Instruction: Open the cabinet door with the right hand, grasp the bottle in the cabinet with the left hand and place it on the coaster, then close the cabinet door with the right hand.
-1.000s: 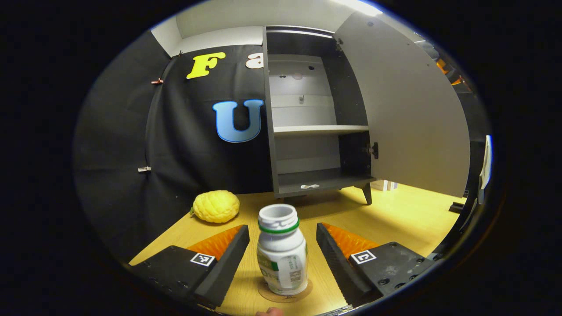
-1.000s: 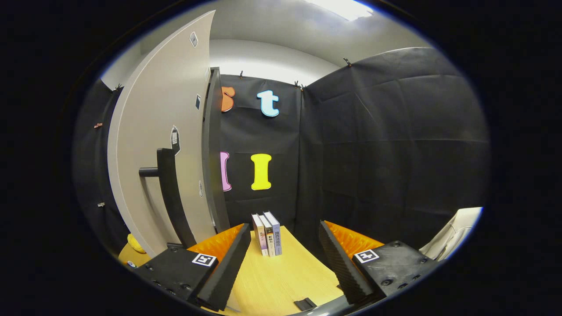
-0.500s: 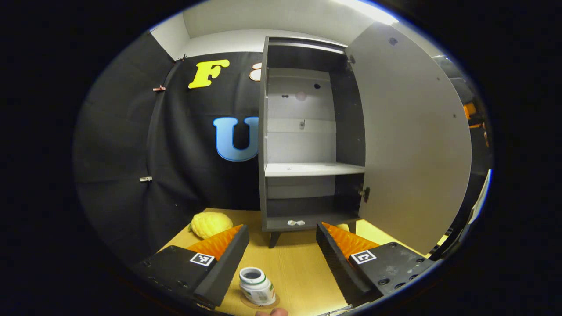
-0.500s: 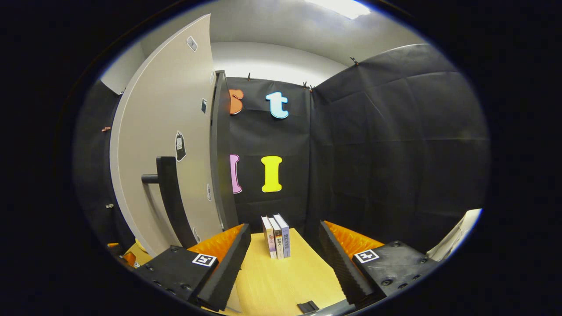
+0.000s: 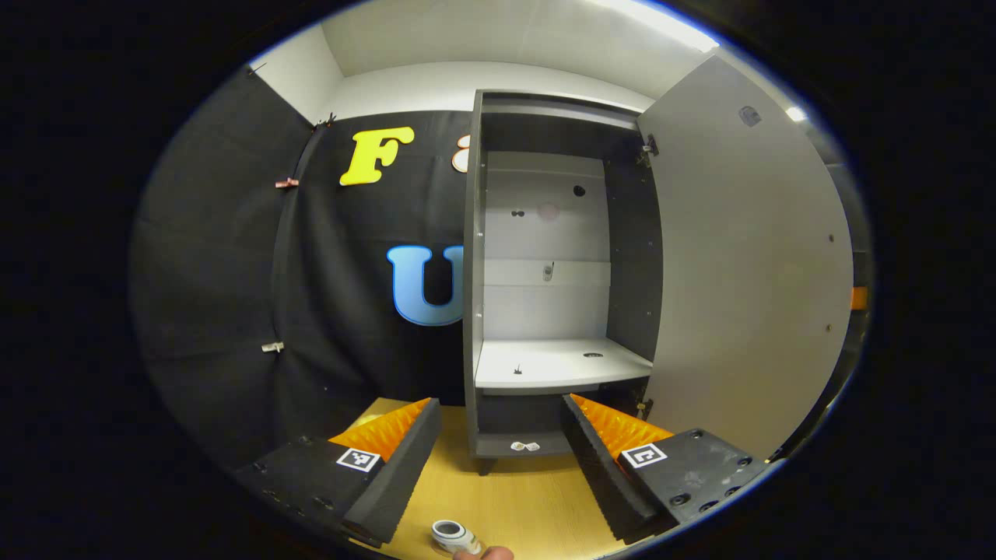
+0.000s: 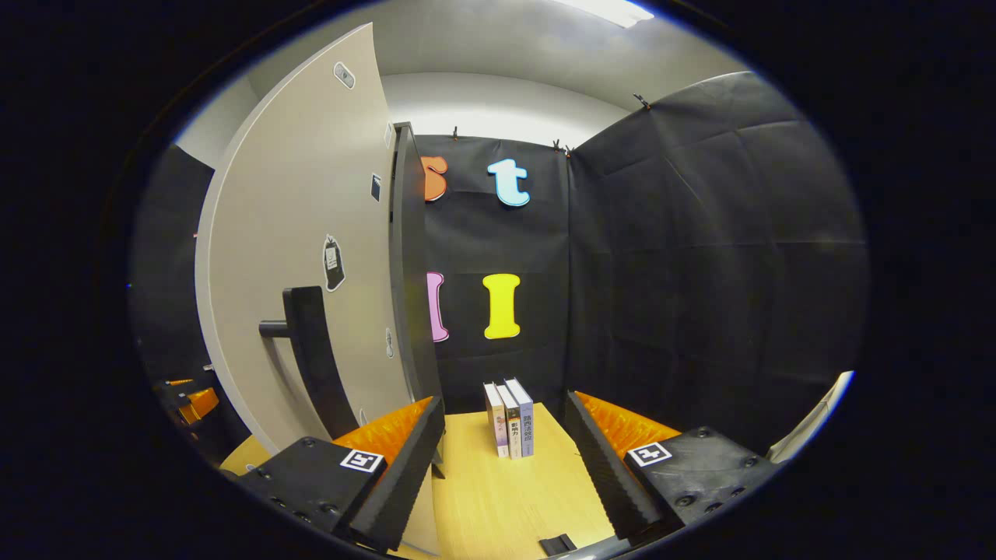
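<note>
Wooden table (image 5: 521, 505) carries: cabinet (image 5: 545, 443) on short legs at the back, bottle (image 5: 454, 537) upright at the near edge in left gripper view. Right gripper view: three books (image 6: 511, 418) upright, side by side, near the back wall.

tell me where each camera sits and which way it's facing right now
Left gripper view: rides on the left gripper, raised above the table, facing the open cabinet; its open fingers frame the shelves, the bottle stands far below.
Right gripper view: rides on the right gripper, facing the booth corner and books, with the door handle to its left; fingers open.
Shared: the cabinet door, inner face in one, outer face in the other, and the table.
</note>
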`<state>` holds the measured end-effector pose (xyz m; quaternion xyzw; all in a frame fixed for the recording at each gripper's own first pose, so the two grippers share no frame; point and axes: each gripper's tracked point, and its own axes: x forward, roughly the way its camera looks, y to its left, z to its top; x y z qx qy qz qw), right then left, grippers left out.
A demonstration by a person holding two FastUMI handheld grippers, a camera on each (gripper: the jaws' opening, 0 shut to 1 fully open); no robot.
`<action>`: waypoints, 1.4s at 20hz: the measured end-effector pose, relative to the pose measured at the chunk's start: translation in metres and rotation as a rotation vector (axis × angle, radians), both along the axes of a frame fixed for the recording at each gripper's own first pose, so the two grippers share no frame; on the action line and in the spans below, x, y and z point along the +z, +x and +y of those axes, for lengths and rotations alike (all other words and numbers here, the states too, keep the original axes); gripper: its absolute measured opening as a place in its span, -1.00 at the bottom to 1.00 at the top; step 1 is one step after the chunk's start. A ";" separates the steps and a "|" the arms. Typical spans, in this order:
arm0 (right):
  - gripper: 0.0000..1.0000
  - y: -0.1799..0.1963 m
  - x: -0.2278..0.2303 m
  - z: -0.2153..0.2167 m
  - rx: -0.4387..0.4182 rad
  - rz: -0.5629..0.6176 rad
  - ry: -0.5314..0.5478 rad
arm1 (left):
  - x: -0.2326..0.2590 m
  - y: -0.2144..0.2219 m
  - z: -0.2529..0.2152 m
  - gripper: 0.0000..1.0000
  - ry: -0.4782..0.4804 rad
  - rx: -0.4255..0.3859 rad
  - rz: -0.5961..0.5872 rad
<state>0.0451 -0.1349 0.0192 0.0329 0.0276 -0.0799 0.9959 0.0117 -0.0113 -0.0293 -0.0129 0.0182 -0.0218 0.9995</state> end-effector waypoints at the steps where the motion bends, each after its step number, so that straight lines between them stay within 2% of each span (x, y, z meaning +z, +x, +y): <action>1: 0.95 0.001 0.001 0.002 0.005 -0.001 0.005 | 0.008 0.000 -0.001 0.94 -0.021 -0.003 -0.003; 3: 0.96 0.004 0.002 0.008 0.012 -0.004 0.007 | 0.020 -0.001 0.000 0.94 -0.045 -0.005 -0.008; 5: 0.94 0.003 0.003 0.011 0.008 -0.003 0.004 | 0.034 -0.006 0.004 0.94 -0.018 0.008 -0.029; 10: 0.93 0.003 0.003 0.016 -0.004 -0.005 -0.003 | 0.027 -0.012 0.015 0.97 0.012 0.015 -0.023; 19: 0.90 0.000 -0.001 0.096 0.061 0.005 -0.016 | 0.018 -0.012 0.036 0.94 0.021 0.044 -0.003; 20: 0.90 -0.001 -0.002 0.107 0.068 0.010 -0.014 | 0.016 -0.012 0.037 0.99 0.021 0.045 -0.002; 21: 0.90 0.000 -0.002 0.116 0.075 0.012 -0.015 | 0.016 -0.012 0.039 0.94 0.021 0.048 -0.002; 28: 0.89 0.019 -0.004 0.187 0.162 0.013 -0.009 | 0.014 -0.012 0.058 0.94 0.018 0.065 -0.005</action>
